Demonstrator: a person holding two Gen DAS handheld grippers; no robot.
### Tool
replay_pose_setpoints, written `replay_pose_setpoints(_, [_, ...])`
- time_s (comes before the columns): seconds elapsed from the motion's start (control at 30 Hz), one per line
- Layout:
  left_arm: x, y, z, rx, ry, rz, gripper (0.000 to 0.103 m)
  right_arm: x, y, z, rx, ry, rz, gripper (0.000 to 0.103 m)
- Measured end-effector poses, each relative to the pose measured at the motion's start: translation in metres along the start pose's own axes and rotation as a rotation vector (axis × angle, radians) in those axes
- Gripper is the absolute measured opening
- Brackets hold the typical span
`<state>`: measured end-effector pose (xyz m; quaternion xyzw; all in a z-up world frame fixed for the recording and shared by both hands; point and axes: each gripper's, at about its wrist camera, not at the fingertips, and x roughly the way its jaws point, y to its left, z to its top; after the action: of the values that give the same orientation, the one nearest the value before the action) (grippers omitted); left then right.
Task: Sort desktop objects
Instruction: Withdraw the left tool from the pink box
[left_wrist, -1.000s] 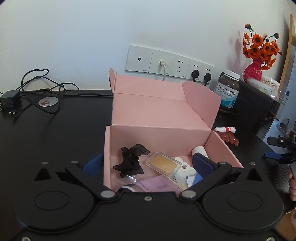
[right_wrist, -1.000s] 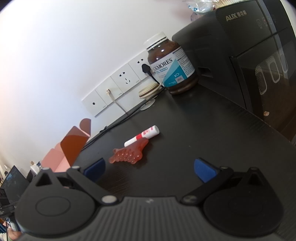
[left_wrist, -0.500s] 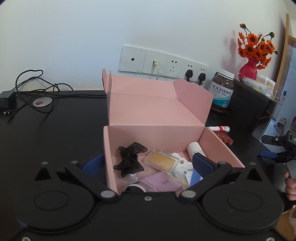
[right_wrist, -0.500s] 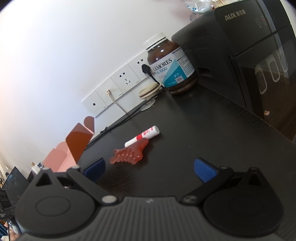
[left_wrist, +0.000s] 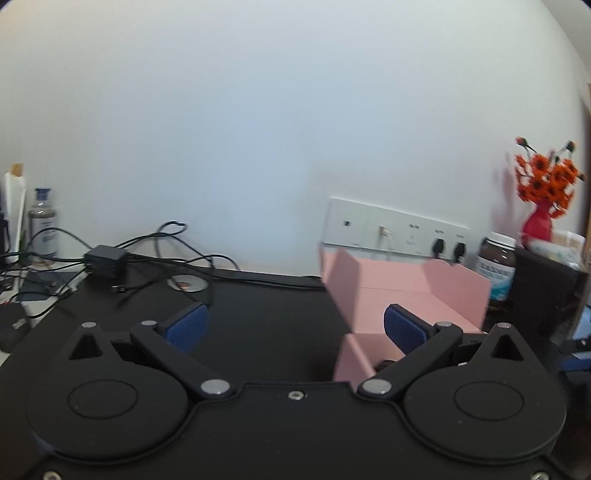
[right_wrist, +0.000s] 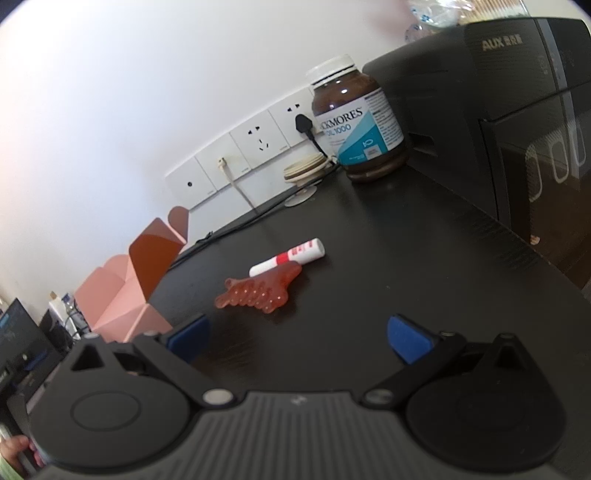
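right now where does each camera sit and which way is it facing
Left wrist: on the left gripper, low over the black desk, facing the wall; cables ahead, pink box at right; only its own open fingers show.
Right wrist: on the right gripper, tilted, facing the red clip, the tube touching it, and the jar; open fingers and a bit of hand show.
Shared: pink box, jar, wall sockets.

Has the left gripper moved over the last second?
Yes. The left gripper has swung left and tilted up: the pink box, earlier centred between its fingers, now sits toward the right of the view, with its contents out of sight.
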<state>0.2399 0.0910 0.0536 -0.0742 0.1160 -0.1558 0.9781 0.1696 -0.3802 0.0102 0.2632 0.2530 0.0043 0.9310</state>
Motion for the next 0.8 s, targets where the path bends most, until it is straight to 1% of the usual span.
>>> replay_pose_setpoints(0.07, [0.002,0.006,0.001,-0.032,0.01,0.009,0.103,0.001,0.004,-0.001,-0.019,0.005,-0.014,0.102])
replay_pose_setpoints(0.17, [0.001,0.008,0.003,-0.025,0.016,0.004,0.103,0.002,0.009,-0.002,-0.043,0.012,-0.036,0.102])
replay_pose_setpoints(0.2, [0.001,0.008,0.005,-0.006,0.024,-0.011,0.103,0.003,0.01,-0.002,-0.05,0.015,-0.042,0.102])
replay_pose_setpoints(0.3, [-0.002,0.004,0.006,0.104,0.028,-0.064,0.103,0.005,0.014,-0.003,-0.073,0.024,-0.05,0.102])
replay_pose_setpoints(0.37, [-0.006,0.003,0.004,0.172,0.029,-0.116,0.103,0.006,0.016,-0.003,-0.089,0.034,-0.046,0.102])
replay_pose_setpoints(0.43, [-0.009,0.002,-0.001,0.199,0.033,-0.179,0.103,0.008,0.02,-0.003,-0.109,0.045,-0.044,0.102])
replay_pose_setpoints(0.5, [-0.011,0.003,-0.003,0.183,0.02,-0.217,0.103,0.009,0.022,-0.004,-0.127,0.053,-0.047,0.102])
replay_pose_setpoints(0.53, [-0.012,0.003,-0.003,0.177,0.016,-0.224,0.103,0.009,0.024,-0.004,-0.136,0.057,-0.049,0.102])
replay_pose_setpoints(0.6, [-0.008,0.004,-0.003,0.163,0.036,-0.208,0.103,0.01,0.025,-0.005,-0.148,0.063,-0.054,0.102])
replay_pose_setpoints(0.67, [-0.006,0.01,-0.003,0.122,0.048,-0.193,0.103,0.01,0.027,-0.005,-0.154,0.065,-0.059,0.102])
replay_pose_setpoints(0.73, [-0.006,0.017,-0.002,0.083,0.045,-0.18,0.103,0.011,0.028,-0.005,-0.16,0.067,-0.067,0.102])
replay_pose_setpoints(0.8, [-0.006,0.018,-0.002,0.076,0.042,-0.178,0.103,0.012,0.031,-0.006,-0.174,0.072,-0.08,0.102])
